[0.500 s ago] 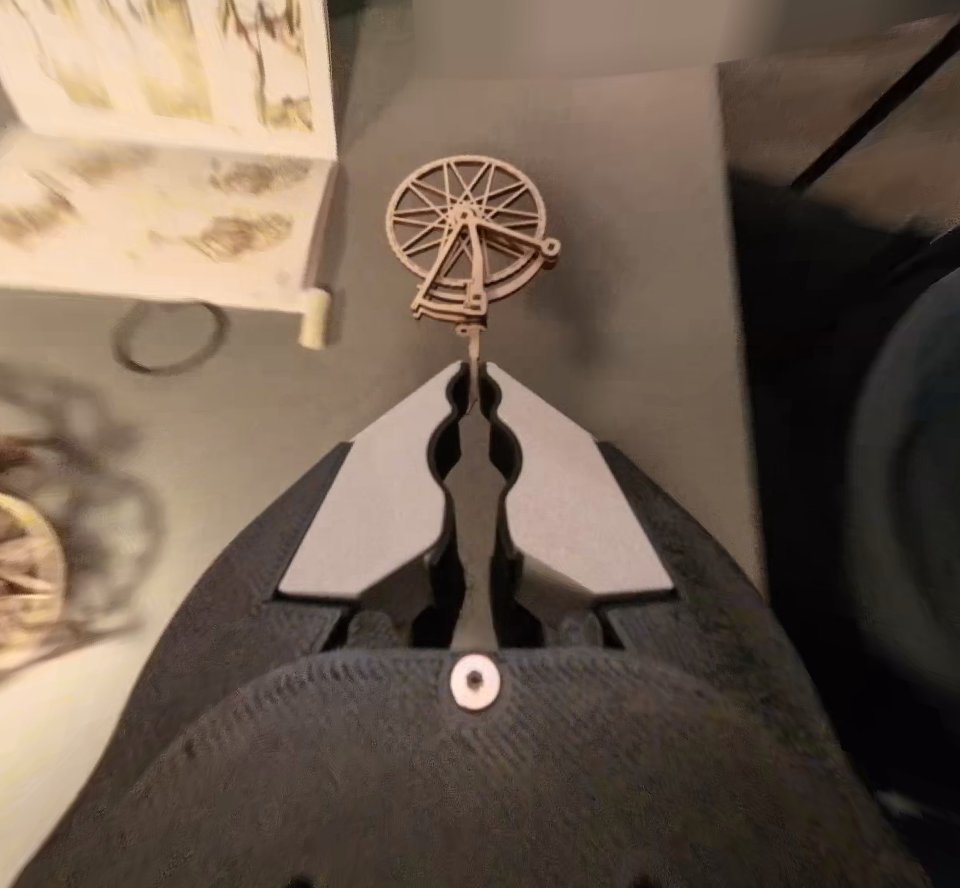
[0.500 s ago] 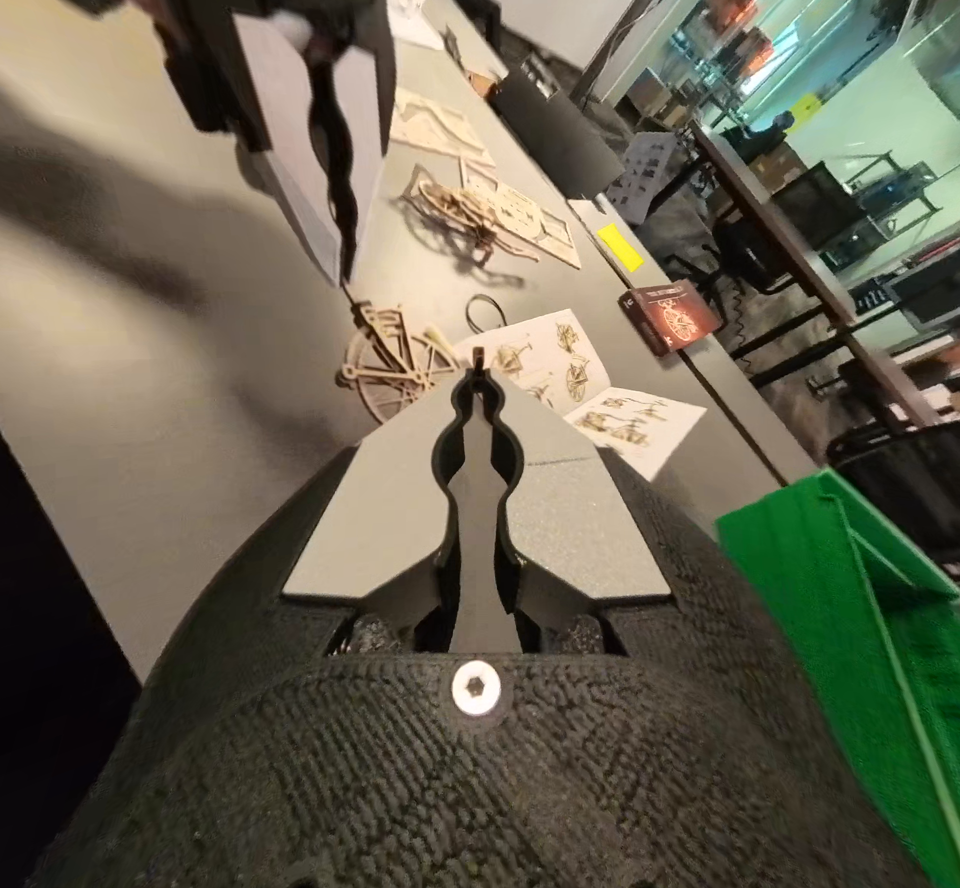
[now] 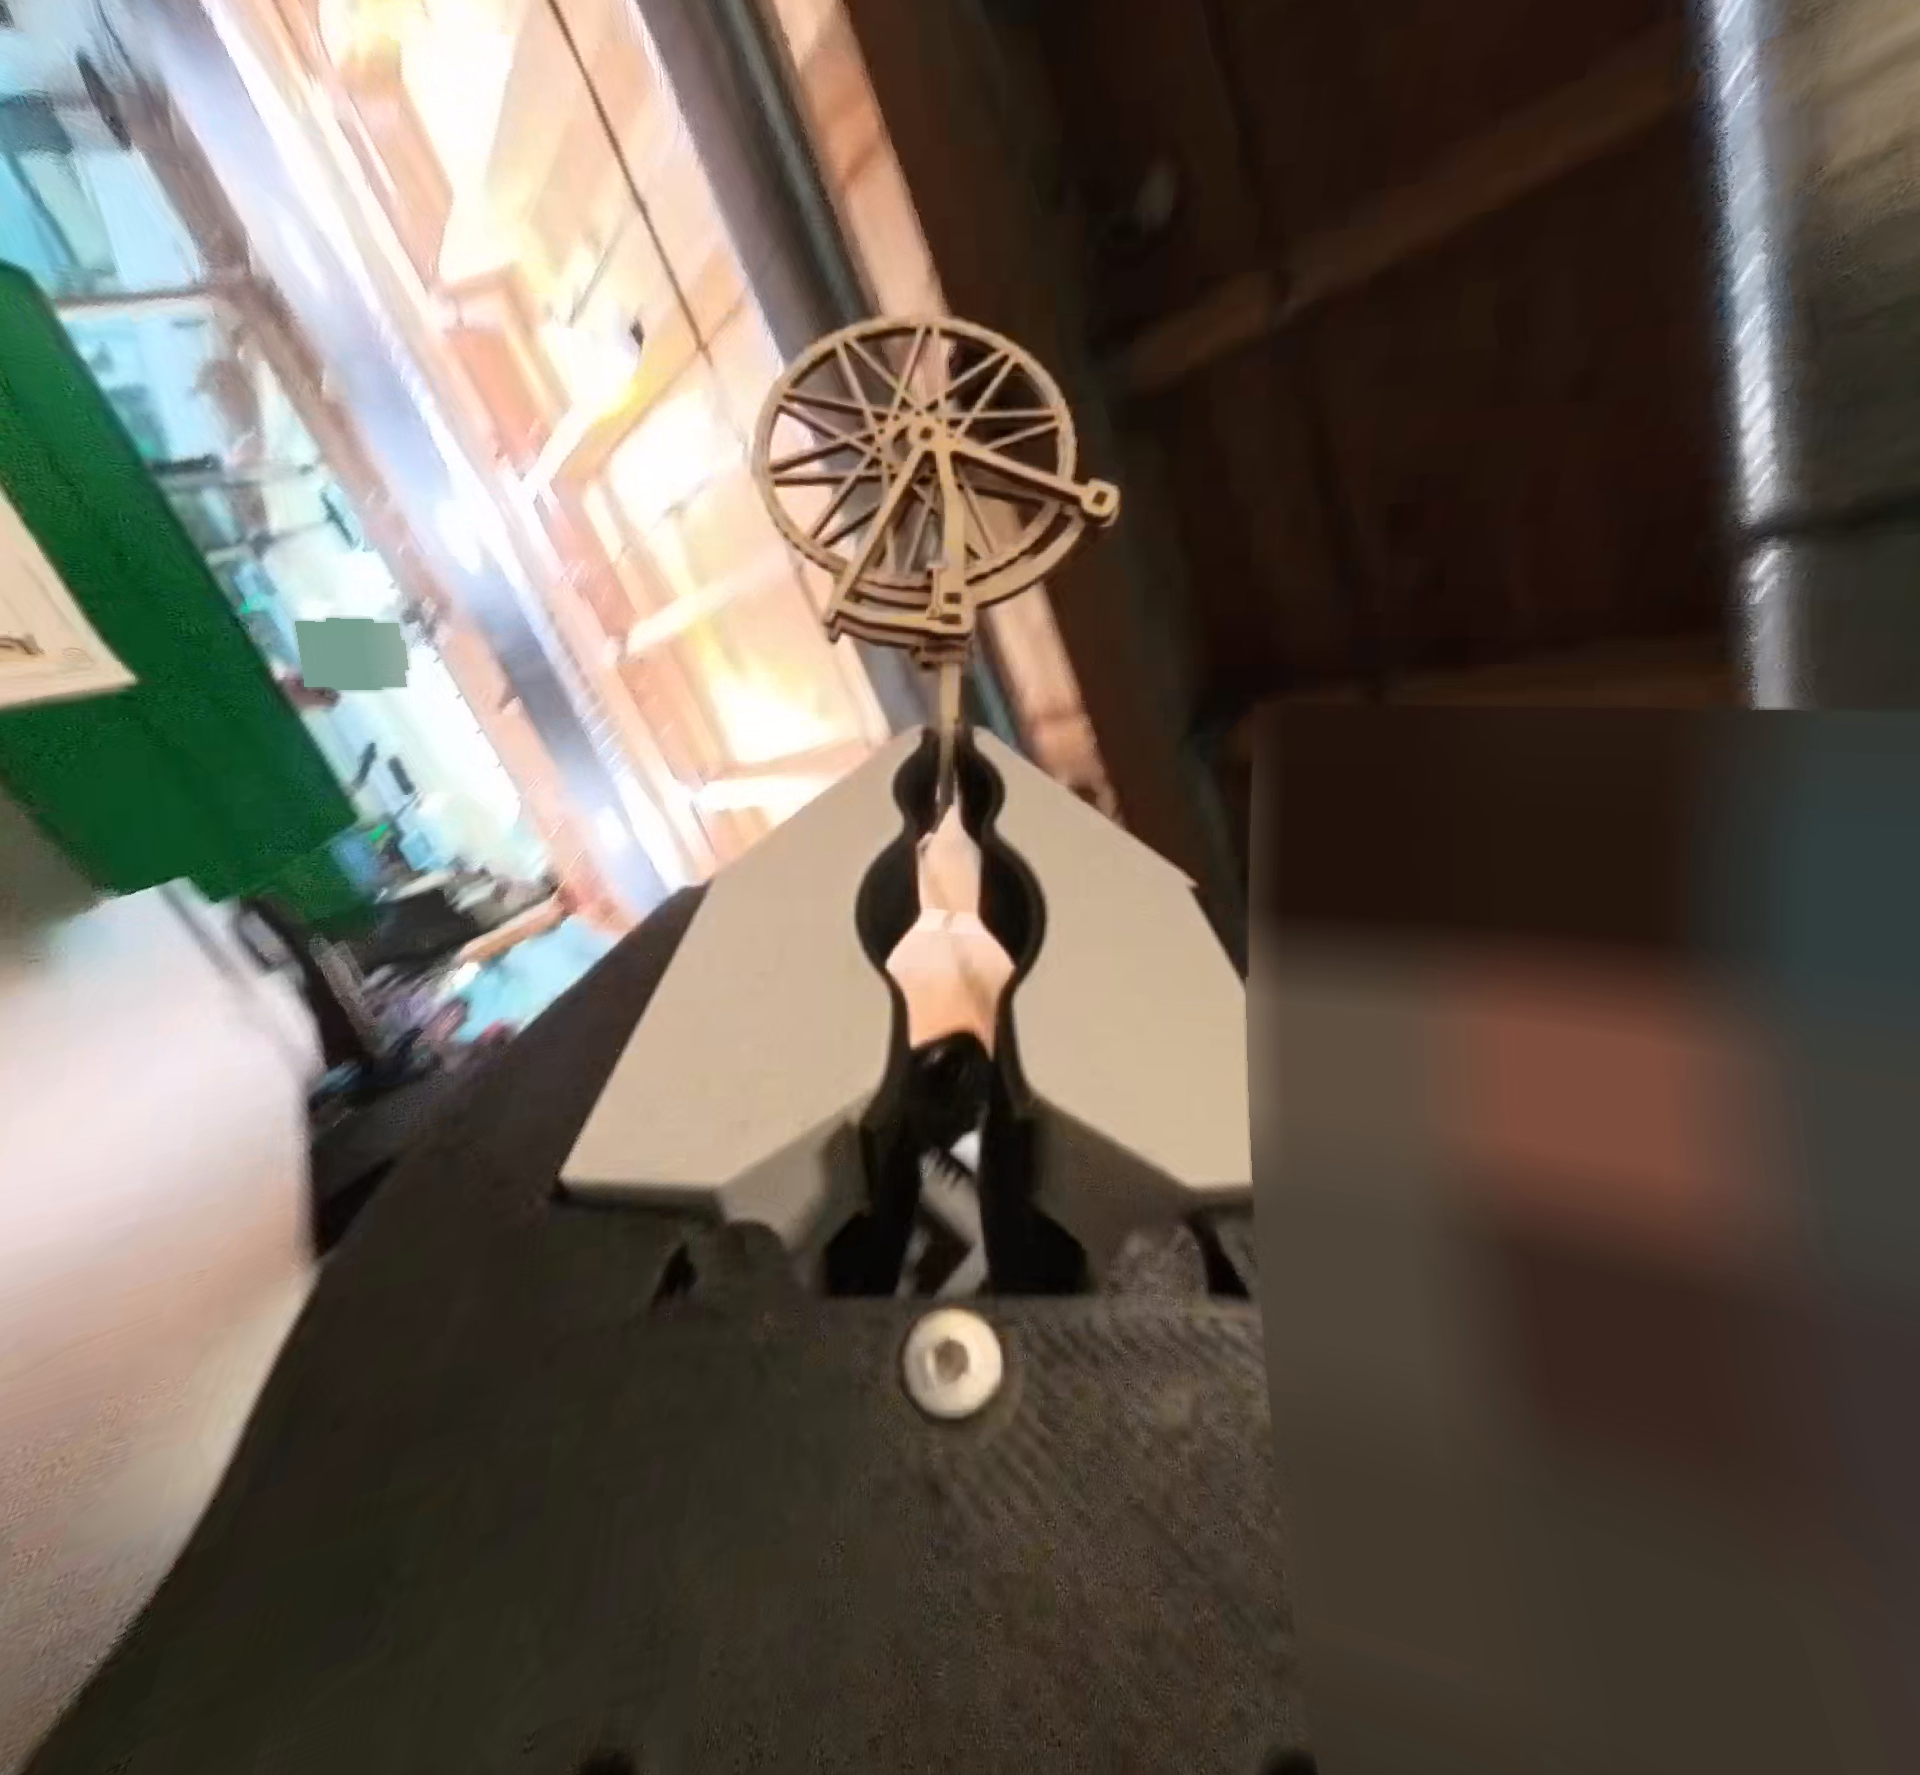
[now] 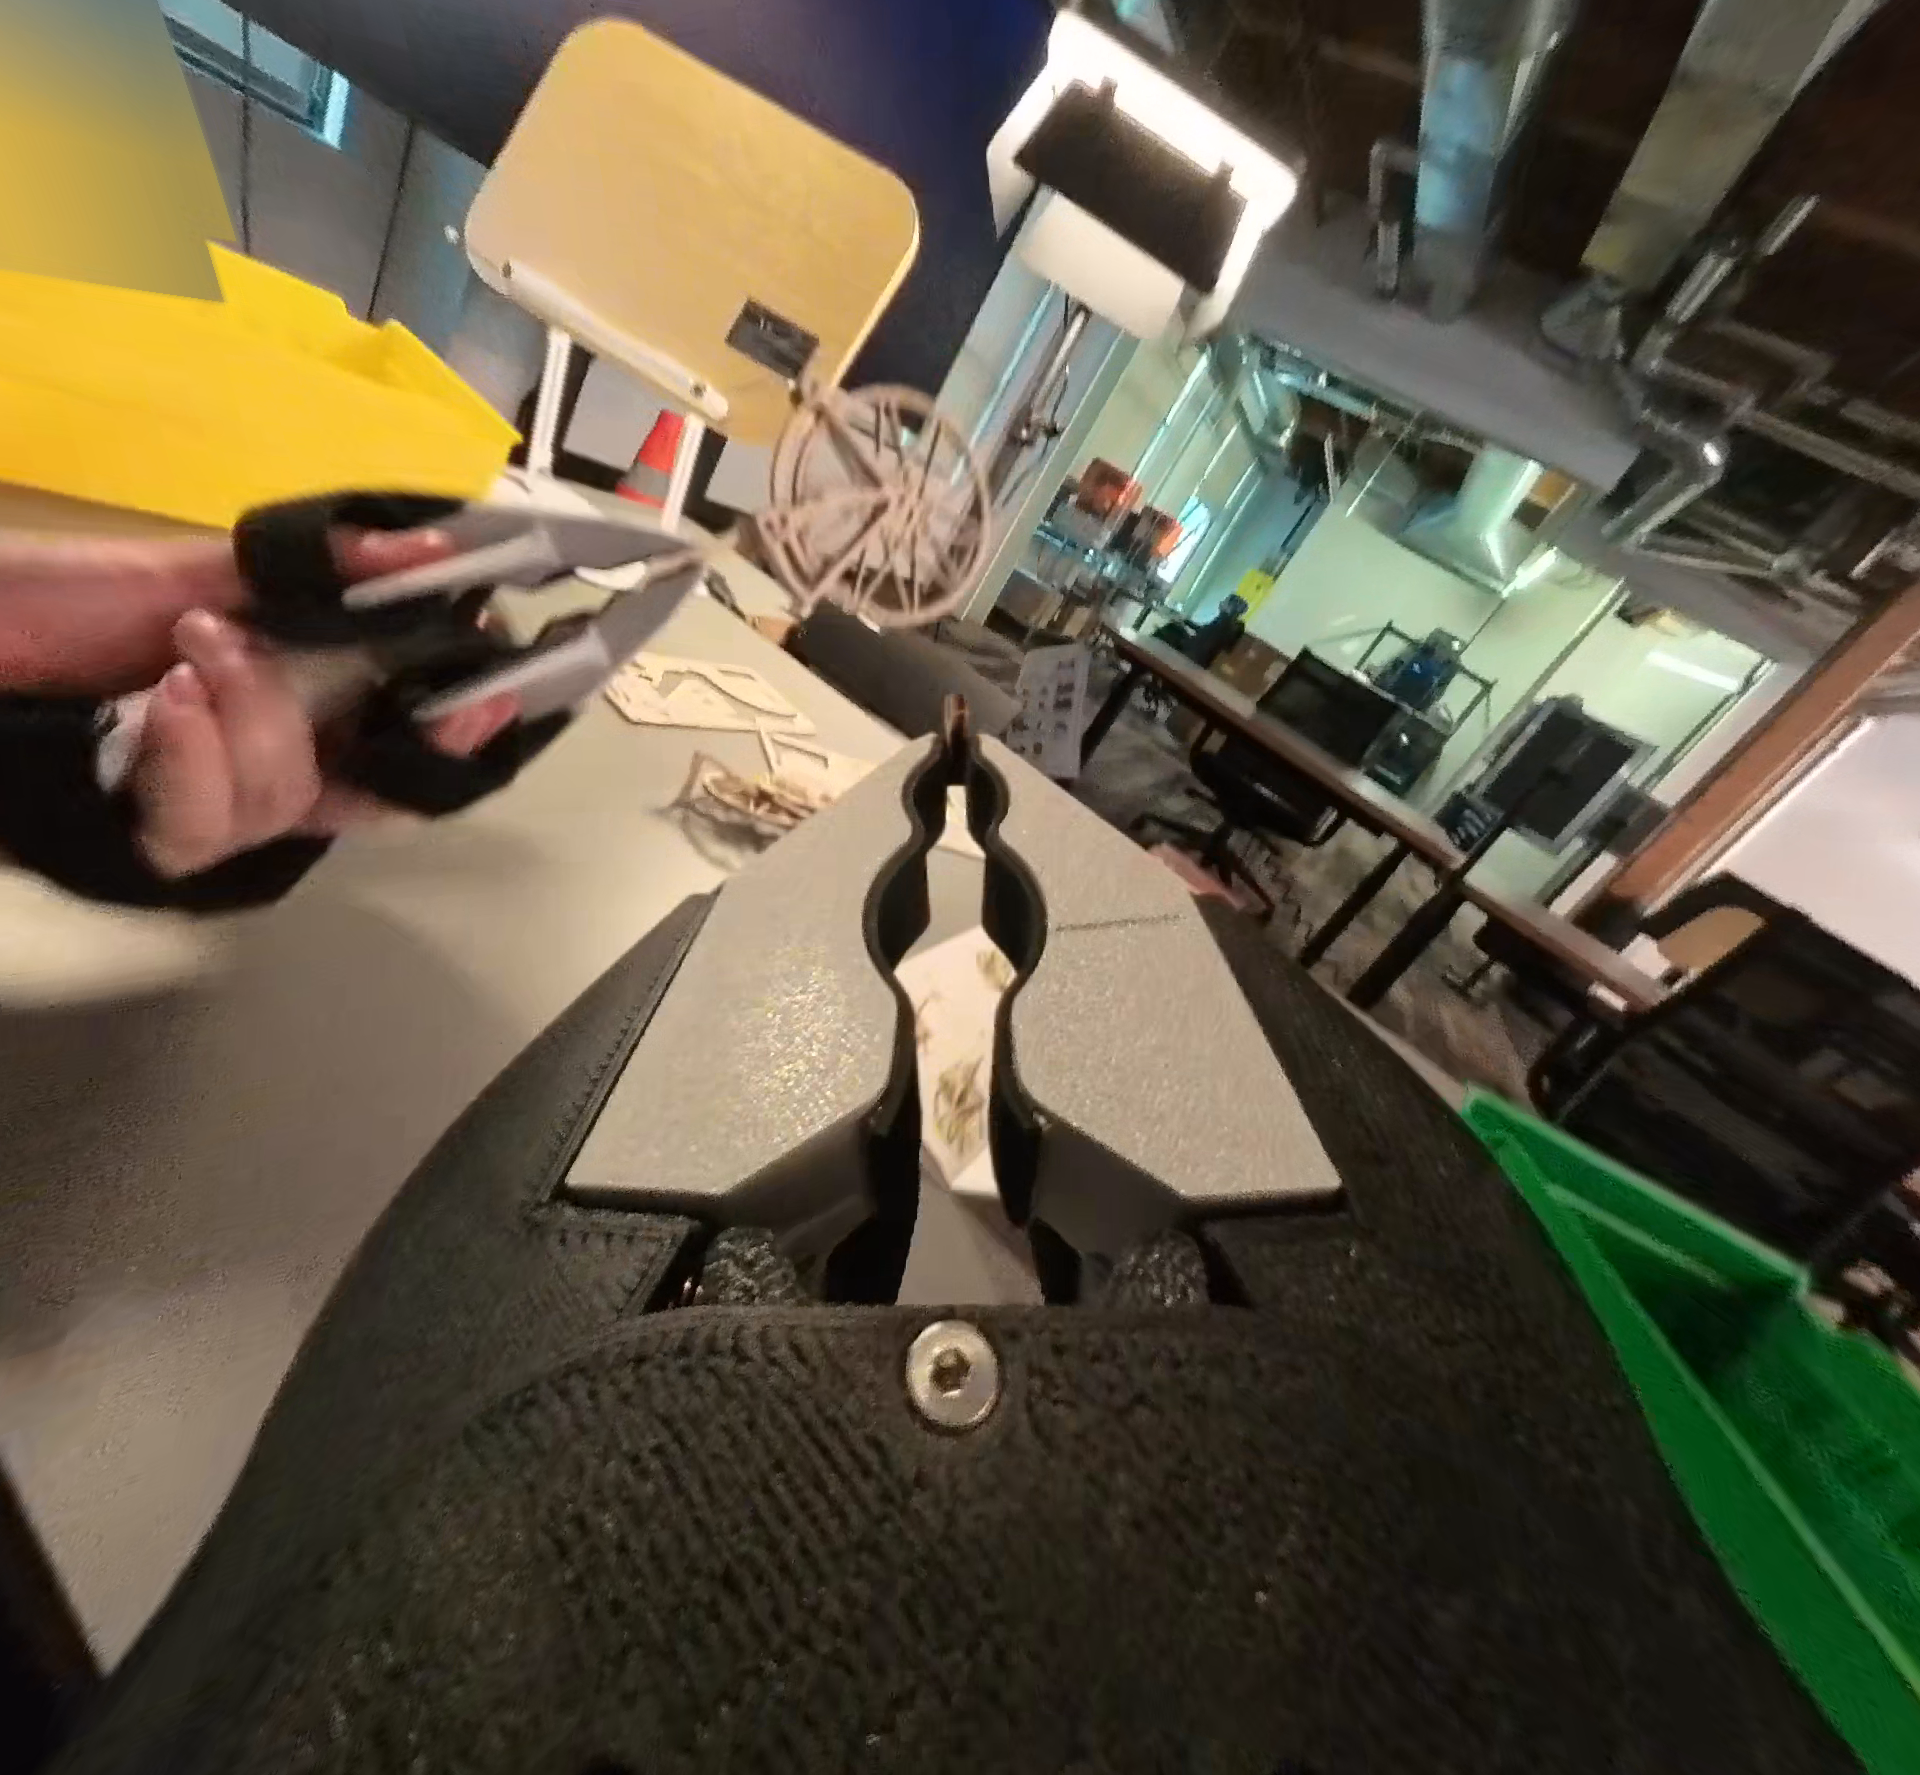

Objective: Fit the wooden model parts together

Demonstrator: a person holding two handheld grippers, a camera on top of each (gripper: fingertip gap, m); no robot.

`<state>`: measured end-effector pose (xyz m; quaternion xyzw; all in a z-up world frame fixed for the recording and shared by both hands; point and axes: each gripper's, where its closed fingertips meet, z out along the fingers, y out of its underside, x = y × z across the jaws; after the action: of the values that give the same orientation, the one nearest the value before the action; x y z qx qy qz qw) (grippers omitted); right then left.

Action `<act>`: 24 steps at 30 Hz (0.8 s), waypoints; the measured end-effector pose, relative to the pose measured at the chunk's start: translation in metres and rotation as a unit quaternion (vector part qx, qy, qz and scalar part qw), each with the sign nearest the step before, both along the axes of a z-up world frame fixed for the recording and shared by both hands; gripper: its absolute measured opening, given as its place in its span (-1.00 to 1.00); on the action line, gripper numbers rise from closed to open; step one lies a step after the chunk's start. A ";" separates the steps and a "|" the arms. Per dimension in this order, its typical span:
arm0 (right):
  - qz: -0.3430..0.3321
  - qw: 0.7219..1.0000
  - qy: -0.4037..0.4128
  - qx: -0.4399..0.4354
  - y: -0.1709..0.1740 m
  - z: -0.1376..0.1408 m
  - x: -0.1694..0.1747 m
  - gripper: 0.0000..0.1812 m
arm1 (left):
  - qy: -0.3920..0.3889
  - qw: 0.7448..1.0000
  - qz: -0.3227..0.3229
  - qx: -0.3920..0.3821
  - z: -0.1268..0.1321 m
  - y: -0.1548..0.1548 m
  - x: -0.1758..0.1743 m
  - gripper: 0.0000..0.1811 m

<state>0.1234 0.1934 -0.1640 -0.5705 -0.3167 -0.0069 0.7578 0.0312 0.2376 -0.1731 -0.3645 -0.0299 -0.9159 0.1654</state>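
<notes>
The left gripper [image 3: 948,738] jaws clamp the stem of a spoked wheel assembly [image 3: 925,499], raised at 12 o'clock. The right gripper [image 4: 956,738] jaws pinch a small wooden piece [image 4: 952,715]. Joining not yet done; loose parts [image 4: 758,790] remain on the surface [image 4: 312,1050].

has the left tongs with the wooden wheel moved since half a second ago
Yes. The left tongs swung the wooden wheel up off the table; it was low over the tabletop before.

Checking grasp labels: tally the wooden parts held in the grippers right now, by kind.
Wooden wheel assembly, in left gripper: 1
Small wooden piece, in right gripper: 1
Total: 2
</notes>
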 end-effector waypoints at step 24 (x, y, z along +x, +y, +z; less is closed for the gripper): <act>0.132 0.977 0.159 -0.050 0.131 -0.026 -0.028 -1.00 | -0.004 0.954 0.148 -0.259 -0.040 -0.009 0.040 -0.74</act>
<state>0.0958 0.3245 -0.1904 -0.5546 -0.2646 0.1997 0.7632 0.0717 0.2283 -0.2132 -0.3826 -0.3204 -0.8435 0.1989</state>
